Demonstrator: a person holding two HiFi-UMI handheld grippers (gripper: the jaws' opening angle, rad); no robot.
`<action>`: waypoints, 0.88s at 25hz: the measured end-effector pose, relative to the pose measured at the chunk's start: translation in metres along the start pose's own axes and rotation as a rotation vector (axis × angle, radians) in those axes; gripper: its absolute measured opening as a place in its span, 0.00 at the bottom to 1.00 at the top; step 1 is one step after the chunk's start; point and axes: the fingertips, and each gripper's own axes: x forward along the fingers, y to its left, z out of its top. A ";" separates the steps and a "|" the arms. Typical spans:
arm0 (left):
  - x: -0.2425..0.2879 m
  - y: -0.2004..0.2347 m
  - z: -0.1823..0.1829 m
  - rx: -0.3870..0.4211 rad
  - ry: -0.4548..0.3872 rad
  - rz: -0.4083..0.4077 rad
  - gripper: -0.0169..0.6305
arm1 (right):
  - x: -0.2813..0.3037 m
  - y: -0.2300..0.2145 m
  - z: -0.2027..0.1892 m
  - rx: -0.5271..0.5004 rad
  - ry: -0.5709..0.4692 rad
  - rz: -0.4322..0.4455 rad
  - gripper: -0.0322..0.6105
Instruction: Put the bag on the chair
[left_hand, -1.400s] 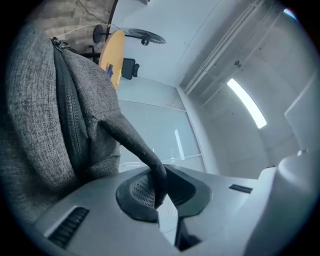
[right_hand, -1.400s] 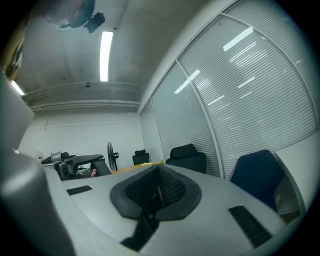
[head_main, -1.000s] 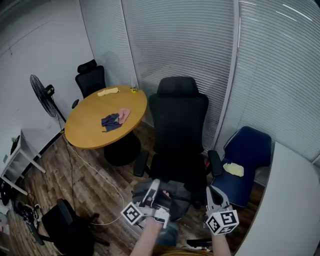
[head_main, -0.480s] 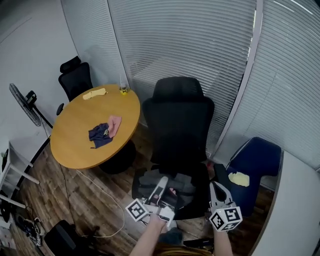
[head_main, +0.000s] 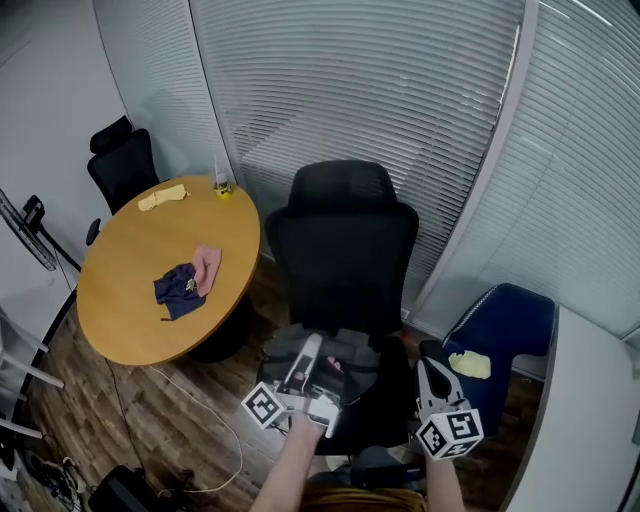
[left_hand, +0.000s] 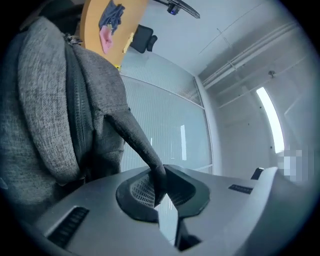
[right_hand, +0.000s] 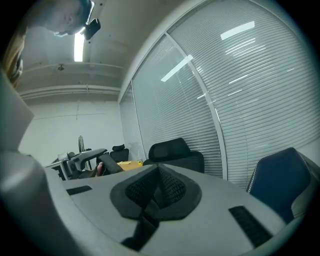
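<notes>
A grey fabric bag (head_main: 352, 362) rests low over the seat of the black office chair (head_main: 345, 255) in the head view. My left gripper (head_main: 308, 347) reaches over it and is shut on the bag's dark strap. In the left gripper view the strap (left_hand: 136, 137) runs from the grey bag (left_hand: 45, 100) down into the pinched left gripper (left_hand: 159, 187). My right gripper (head_main: 426, 362) hovers to the right of the seat, beside the armrest. In its own view the right gripper (right_hand: 157, 187) is shut with nothing in it, and the chair (right_hand: 175, 151) stands ahead.
A round wooden table (head_main: 130, 310) at the left carries a blue and pink cloth (head_main: 185, 280) and a yellow cloth (head_main: 163, 197). Behind it stands another black chair (head_main: 120, 165). A blue chair (head_main: 505, 325) with a yellow cloth (head_main: 470, 365) sits at the right, next to a white table (head_main: 590, 420).
The grippers and bag have come forward to the black chair; the bag has gone from in front of the seat to over it. The left gripper's hold on the strap is unchanged.
</notes>
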 end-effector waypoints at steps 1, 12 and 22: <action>0.003 0.004 0.001 -0.010 -0.001 -0.002 0.09 | 0.004 -0.003 -0.001 0.002 -0.004 -0.002 0.07; 0.017 0.034 0.004 -0.032 -0.005 0.045 0.09 | 0.041 -0.019 -0.006 0.009 0.004 0.025 0.07; 0.030 0.062 0.011 -0.018 -0.021 0.089 0.09 | 0.066 -0.039 -0.018 0.047 0.049 0.033 0.07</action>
